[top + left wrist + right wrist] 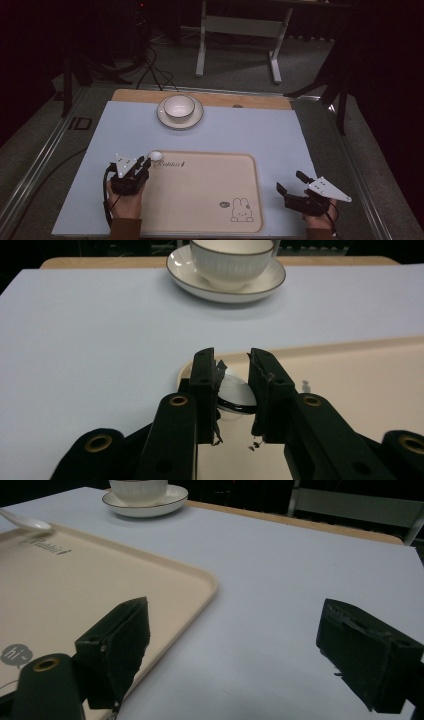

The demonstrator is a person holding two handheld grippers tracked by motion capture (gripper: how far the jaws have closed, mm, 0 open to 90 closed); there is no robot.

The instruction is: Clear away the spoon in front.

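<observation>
Left gripper (234, 390) clenched on white spoon (235, 392), bowl end past fingertips, over tray (200, 200) corner. Tray print beside fingers: "hi~", bunny; other script unreadable. Right gripper (235, 650) jaws released, wide, beside tray edge.

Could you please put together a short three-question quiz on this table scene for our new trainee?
1. True or false: the left gripper has its jaws shut on the white spoon.
2. Where does the bowl stand? A) on the tray B) on the saucer C) on the bare blue mat
3. Fill in: the right gripper has its jaws ____, with nothing between them.

Key
1. True: the spoon sits between the closed jaws at the far left corner of the tray.
2. B: it stands on the saucer, beyond the tray.
3. Open.
</observation>
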